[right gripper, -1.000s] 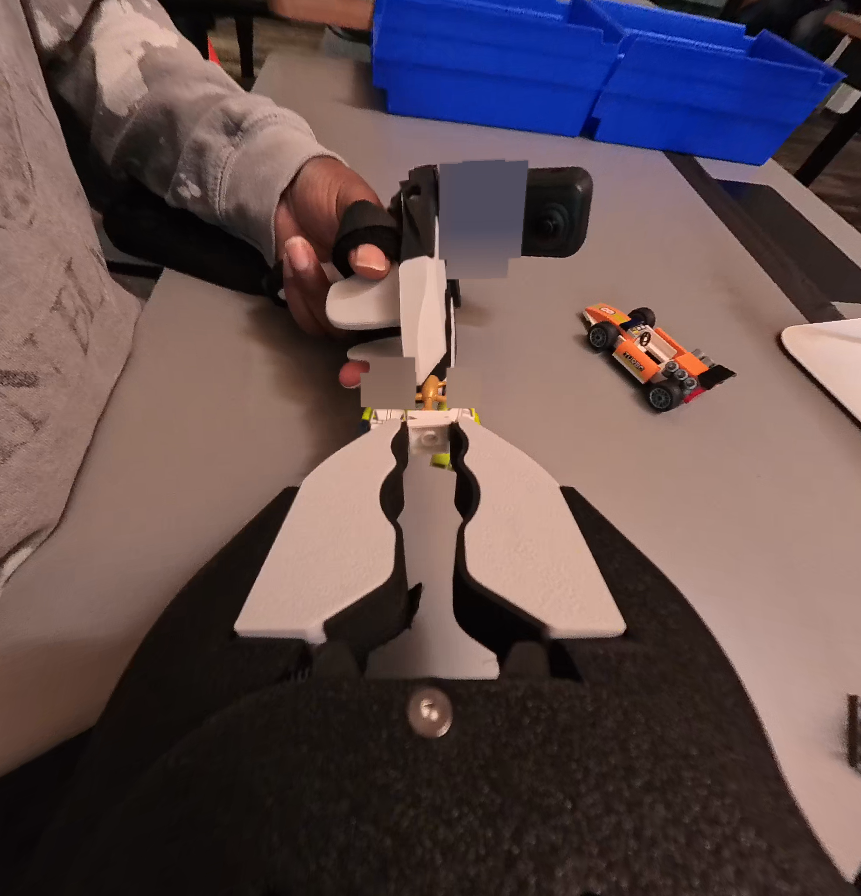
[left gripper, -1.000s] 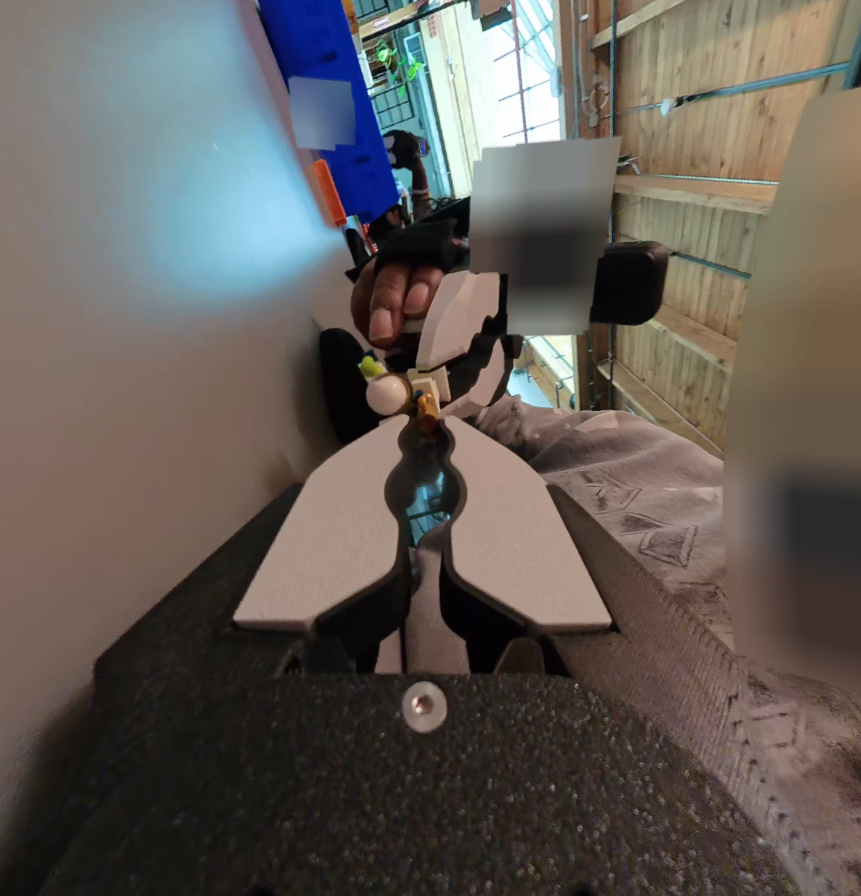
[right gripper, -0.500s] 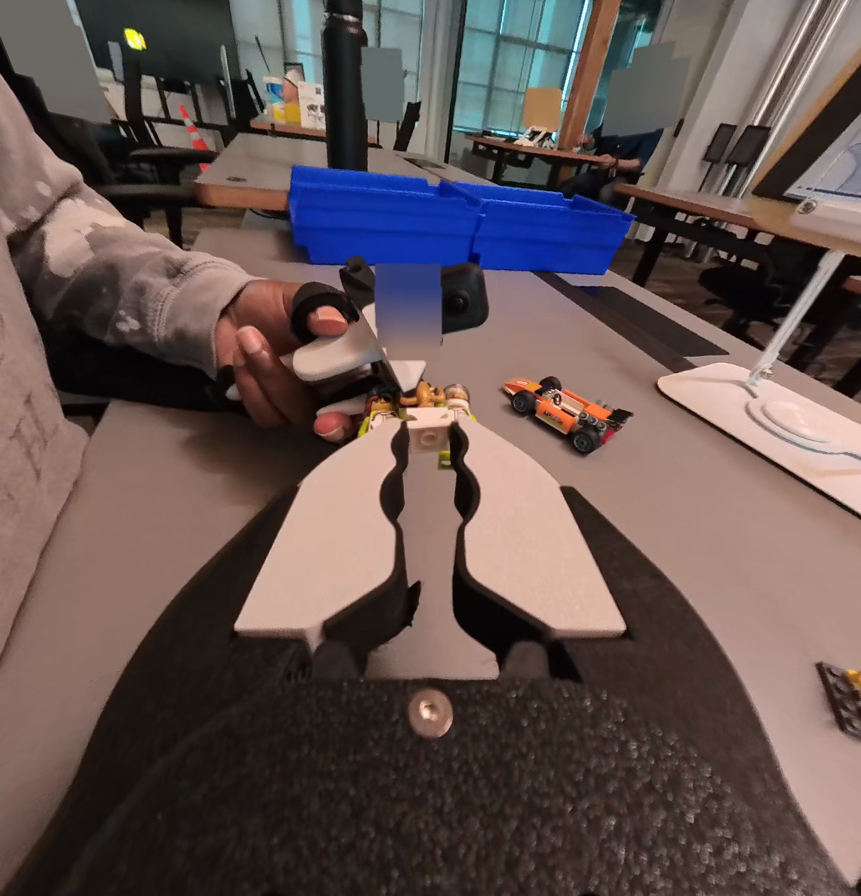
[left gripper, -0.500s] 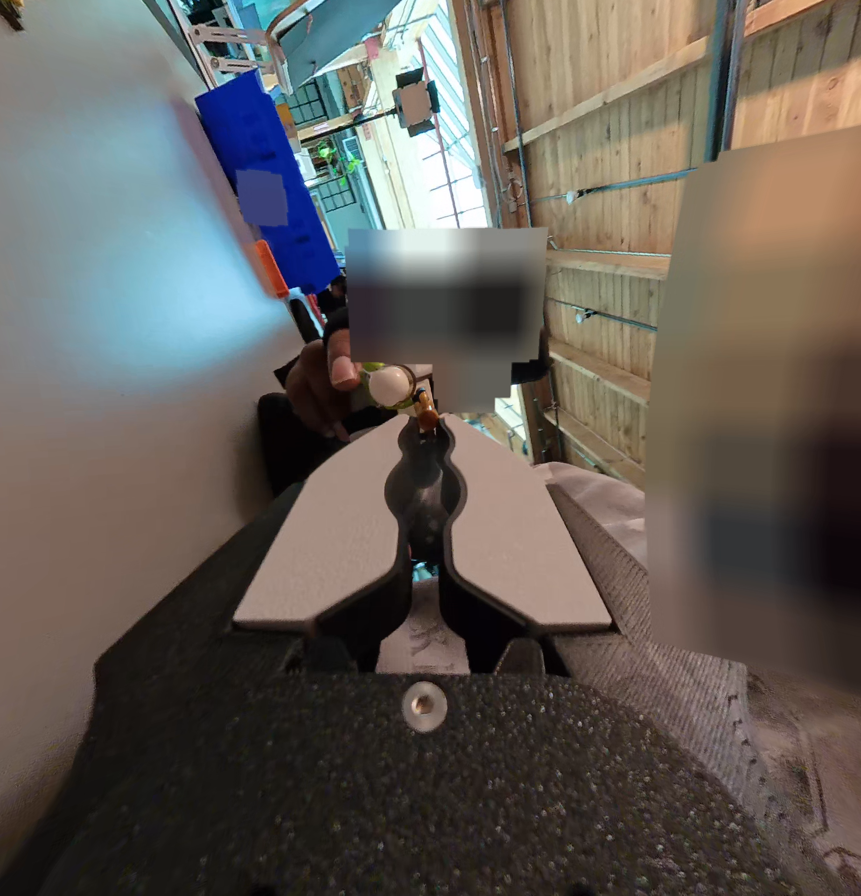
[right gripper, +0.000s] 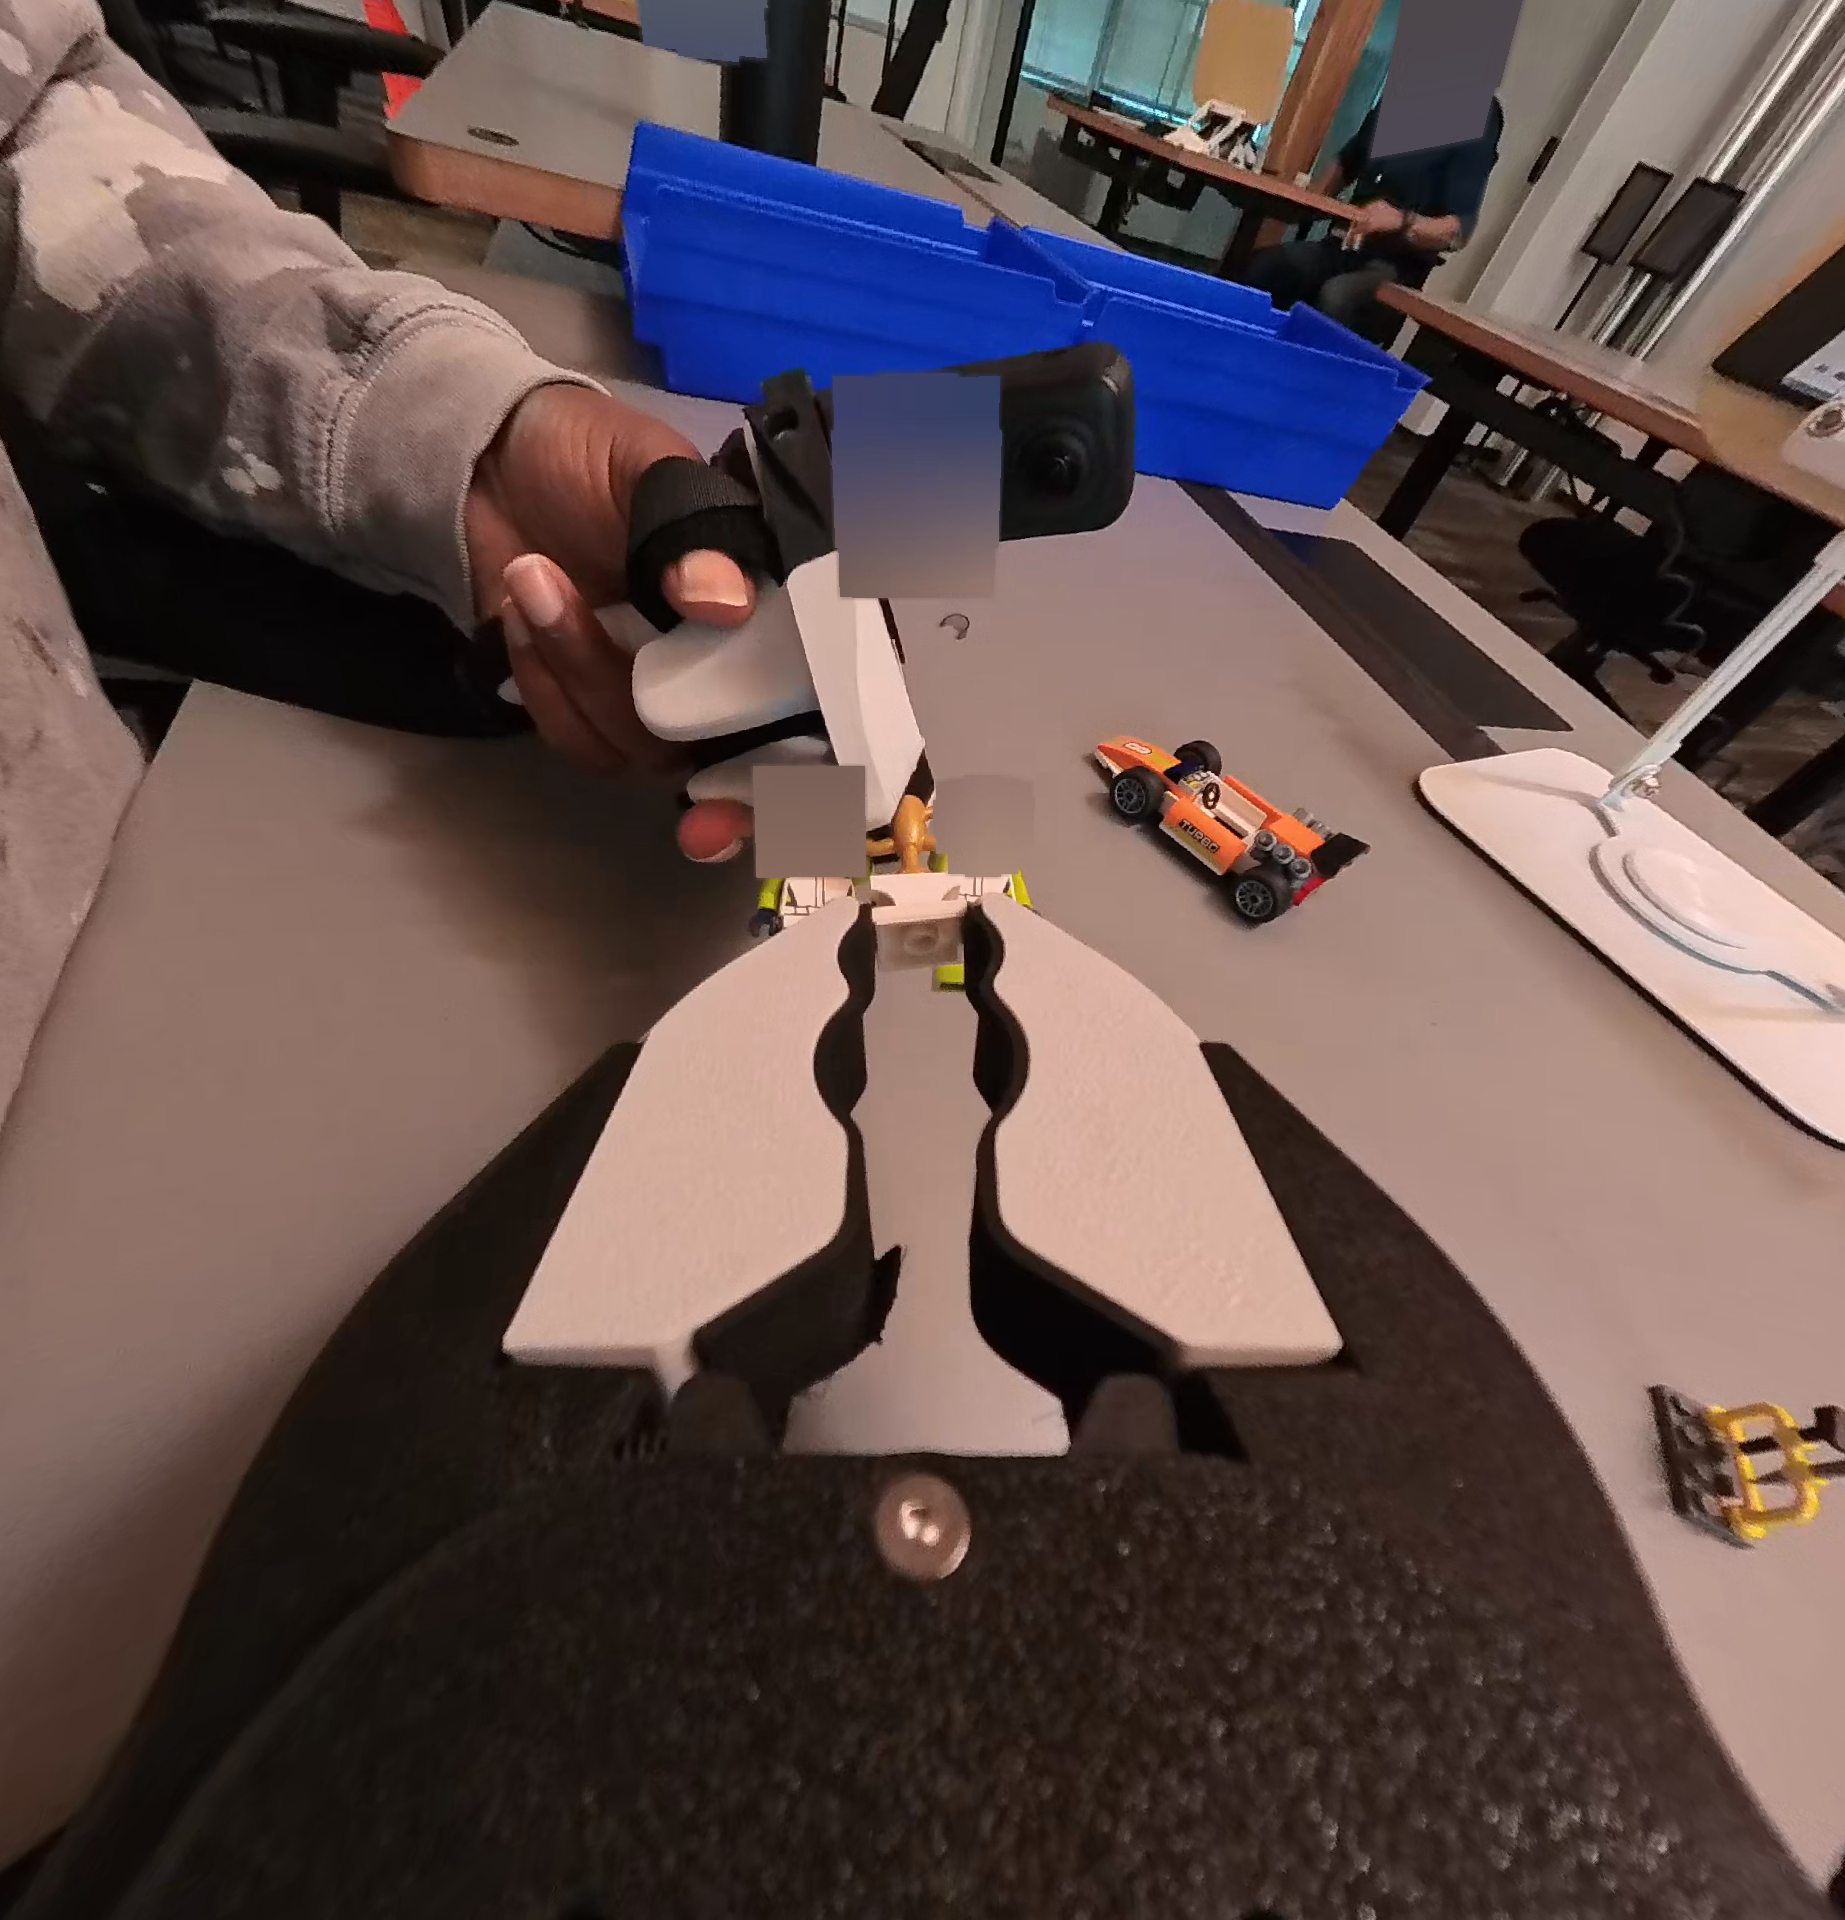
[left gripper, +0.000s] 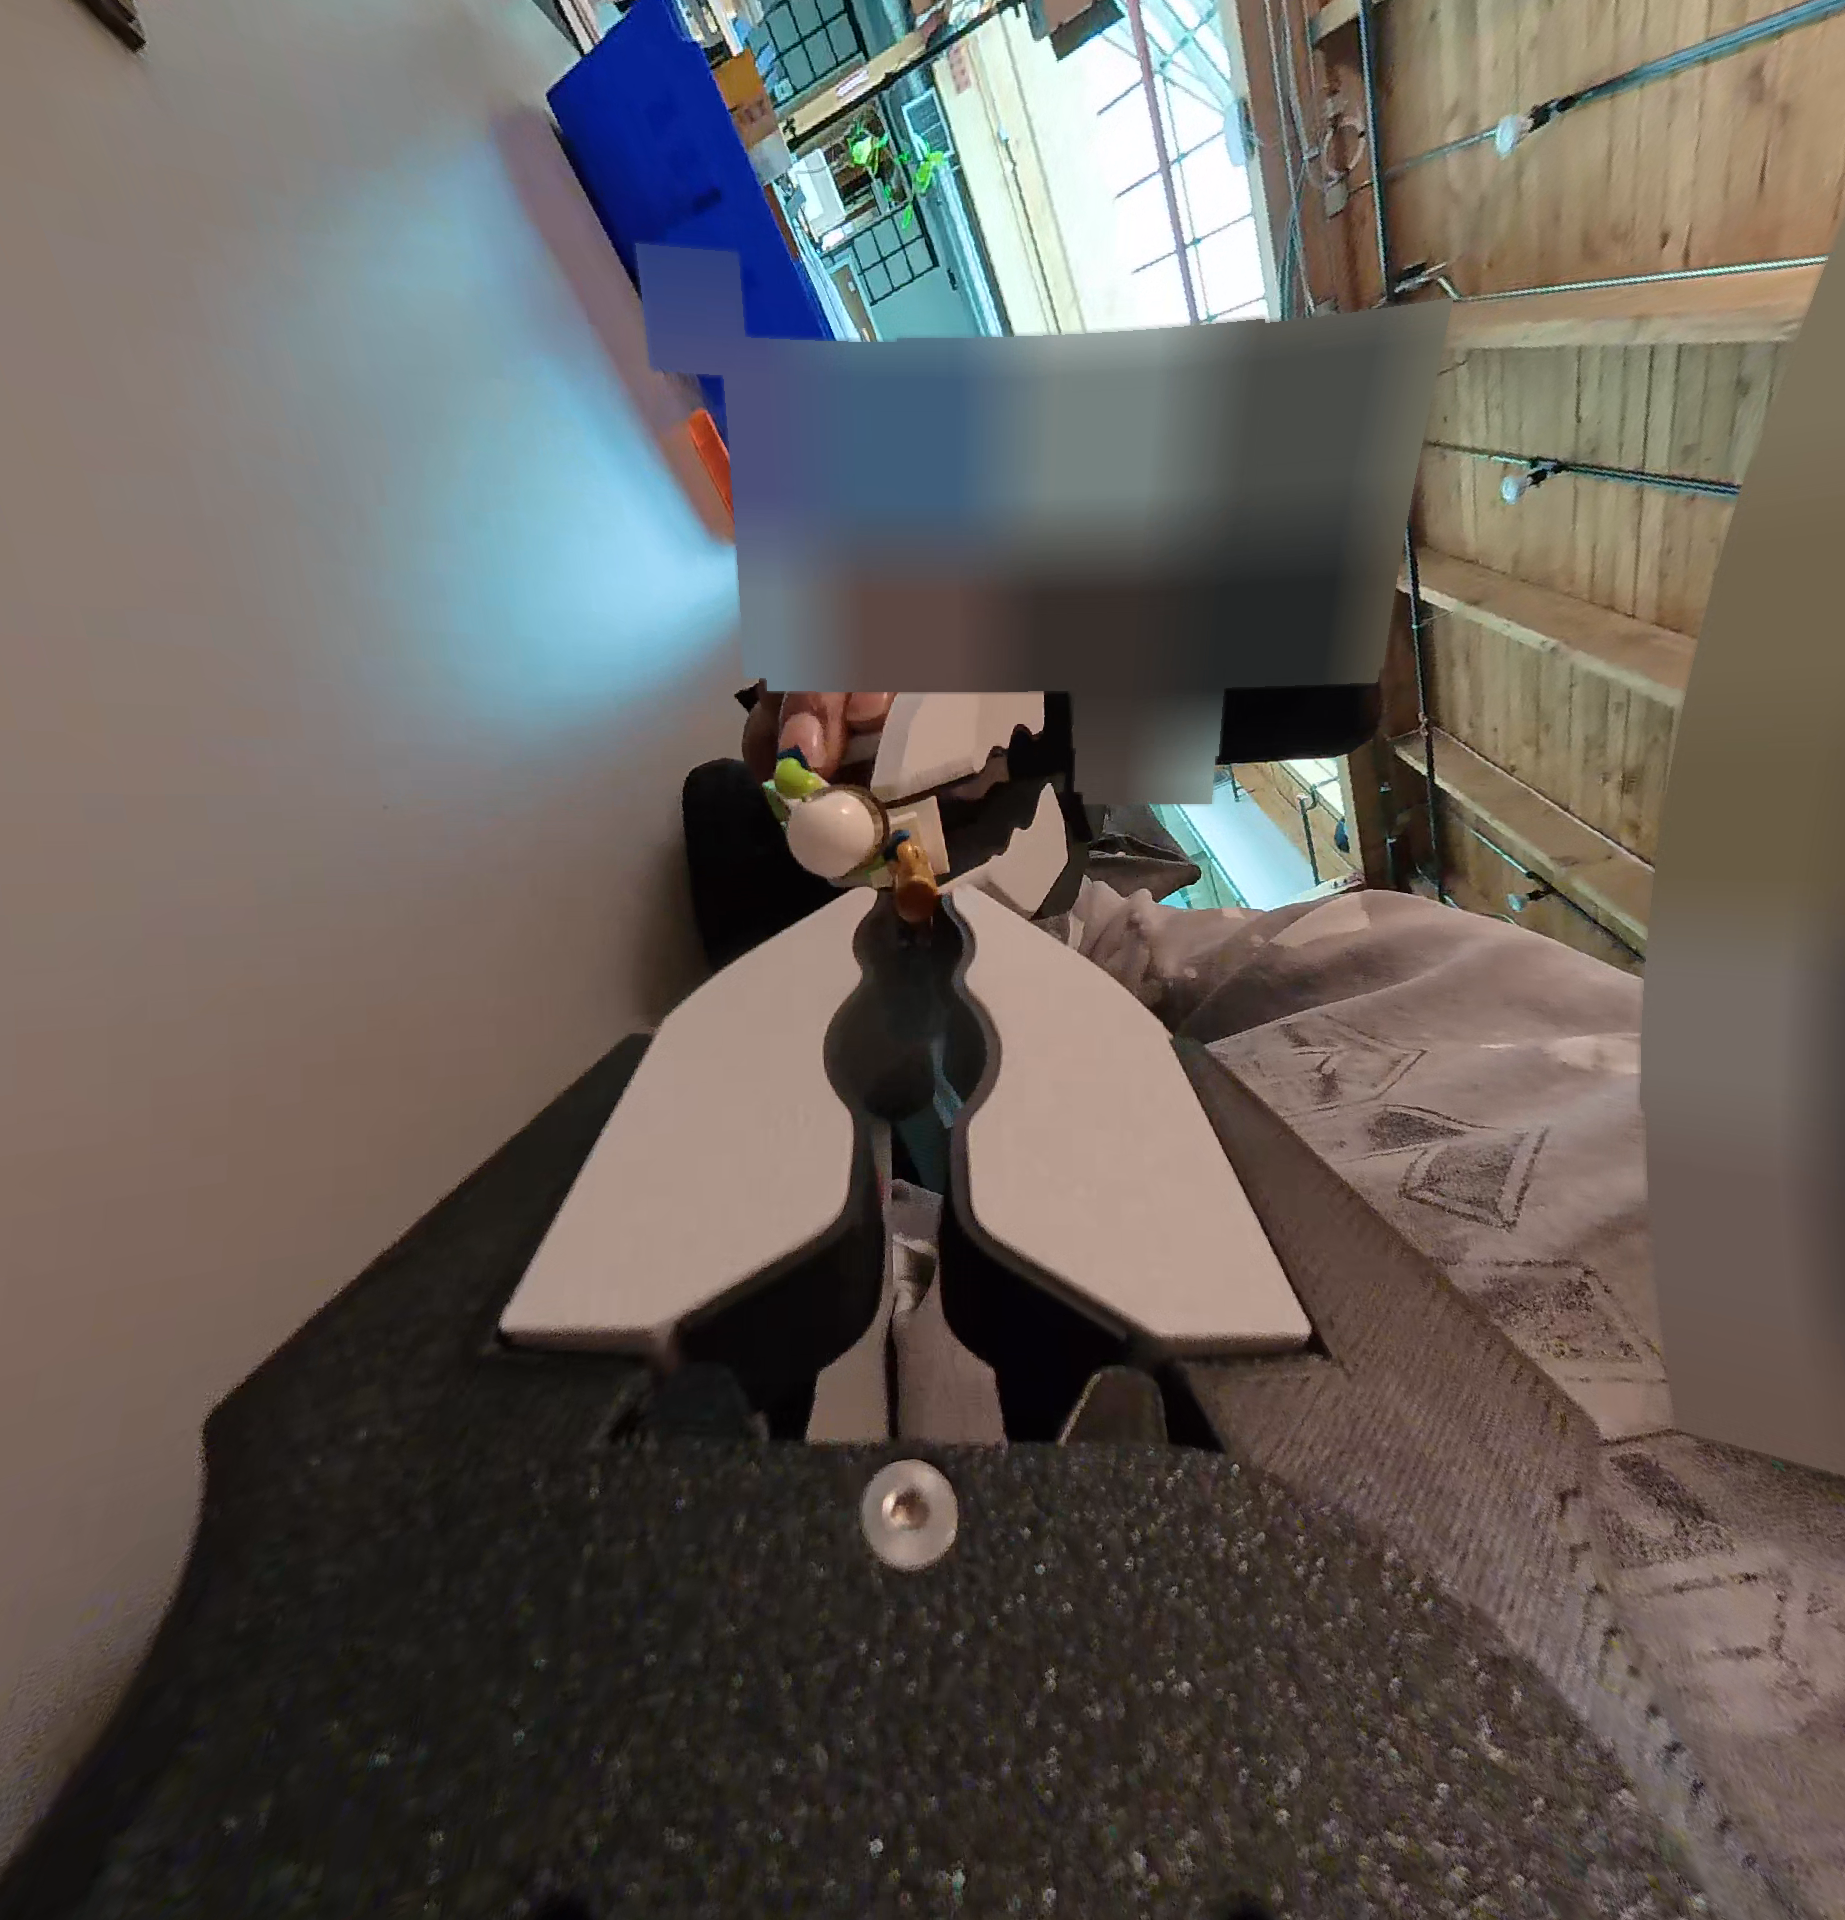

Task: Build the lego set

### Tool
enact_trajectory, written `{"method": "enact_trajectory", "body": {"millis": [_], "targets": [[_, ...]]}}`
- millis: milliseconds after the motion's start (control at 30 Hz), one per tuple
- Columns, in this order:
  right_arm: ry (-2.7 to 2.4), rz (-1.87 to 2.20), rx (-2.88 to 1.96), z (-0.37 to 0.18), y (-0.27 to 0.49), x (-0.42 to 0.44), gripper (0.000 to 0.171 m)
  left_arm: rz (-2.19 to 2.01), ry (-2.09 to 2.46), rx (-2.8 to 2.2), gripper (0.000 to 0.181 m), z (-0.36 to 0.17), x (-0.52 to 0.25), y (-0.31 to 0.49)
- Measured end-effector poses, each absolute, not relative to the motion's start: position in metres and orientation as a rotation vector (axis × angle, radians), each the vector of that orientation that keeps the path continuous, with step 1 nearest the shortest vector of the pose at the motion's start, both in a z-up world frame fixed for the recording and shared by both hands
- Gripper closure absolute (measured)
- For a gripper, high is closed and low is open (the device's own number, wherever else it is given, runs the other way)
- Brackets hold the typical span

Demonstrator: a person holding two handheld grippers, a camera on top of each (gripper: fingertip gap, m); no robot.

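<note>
My right tongs (right gripper: 916,920) pinched the white minifigure (right gripper: 913,902), my left tongs (left gripper: 916,914) its gold piece (left gripper: 912,885); only the right view showed the orange car (right gripper: 1224,823) at two o'clock on the grey tabletop (right gripper: 1313,1039).

**Hidden and cut off**

Minifigure (right gripper: 902,894) is mostly hidden behind the right gripper (right gripper: 918,920) tips; its head is under a mosaic patch. Lamp base (right gripper: 1666,935), right of the minifigure, is cut by the frame edge. Gold piece (left gripper: 913,883) is too small to identify.
</note>
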State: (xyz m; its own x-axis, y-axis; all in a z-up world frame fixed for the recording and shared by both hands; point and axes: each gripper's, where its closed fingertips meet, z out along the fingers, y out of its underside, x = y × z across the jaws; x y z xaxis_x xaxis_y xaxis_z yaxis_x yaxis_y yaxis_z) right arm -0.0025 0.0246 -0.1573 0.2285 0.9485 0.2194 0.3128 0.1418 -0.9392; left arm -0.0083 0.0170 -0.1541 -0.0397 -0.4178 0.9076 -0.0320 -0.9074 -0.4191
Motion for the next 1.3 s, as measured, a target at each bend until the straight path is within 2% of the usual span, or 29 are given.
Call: {"method": "enact_trajectory", "body": {"millis": [200, 267, 333, 667, 733, 767, 933, 1000, 1133, 1300], "targets": [[-1.288, 0.8, -1.405, -0.155, 0.021, -0.001, 0.155, -2.038, 0.559, -1.965, 0.174, -0.153, -0.007, 0.014], [-1.3, 0.853, -1.389, -0.143, 0.02, 0.005, 0.145, -1.997, 0.689, -1.966, 0.174, -0.149, -0.007, 0.013], [-1.357, 0.941, -1.424, -0.133, 0.023, 0.013, 0.143, -1.885, 0.864, -1.985, 0.174, -0.146, -0.009, 0.016], [-1.766, 1.114, -1.556, -0.125, 0.048, 0.019, 0.145, -1.349, 1.794, -1.977, 0.174, -0.124, 0.009, 0.023], [-1.776, 1.093, -1.533, -0.125, 0.049, 0.018, 0.155, -1.26, 1.876, -1.969, 0.174, -0.121, 0.013, 0.029], [-1.773, 1.095, -1.52, -0.125, 0.049, 0.018, 0.16, -1.236, 1.9, -1.971, 0.174, -0.12, 0.015, 0.032], [-1.625, 1.194, -1.503, -0.122, 0.055, 0.022, 0.163, -1.231, 1.95, -1.977, 0.172, -0.116, 0.019, 0.04], [-1.553, 1.263, -1.481, -0.122, 0.054, 0.024, 0.163, -1.276, 1.911, -1.963, 0.158, -0.109, 0.022, 0.045], [-1.393, 1.407, -1.447, -0.121, 0.06, 0.029, 0.163, -1.382, 1.758, -1.886, 0.144, -0.086, 0.022, 0.061], [-1.238, 1.563, -1.392, -0.109, 0.068, 0.036, 0.163, -1.439, 1.55, -1.791, 0.147, -0.079, 0.007, 0.081]]}}
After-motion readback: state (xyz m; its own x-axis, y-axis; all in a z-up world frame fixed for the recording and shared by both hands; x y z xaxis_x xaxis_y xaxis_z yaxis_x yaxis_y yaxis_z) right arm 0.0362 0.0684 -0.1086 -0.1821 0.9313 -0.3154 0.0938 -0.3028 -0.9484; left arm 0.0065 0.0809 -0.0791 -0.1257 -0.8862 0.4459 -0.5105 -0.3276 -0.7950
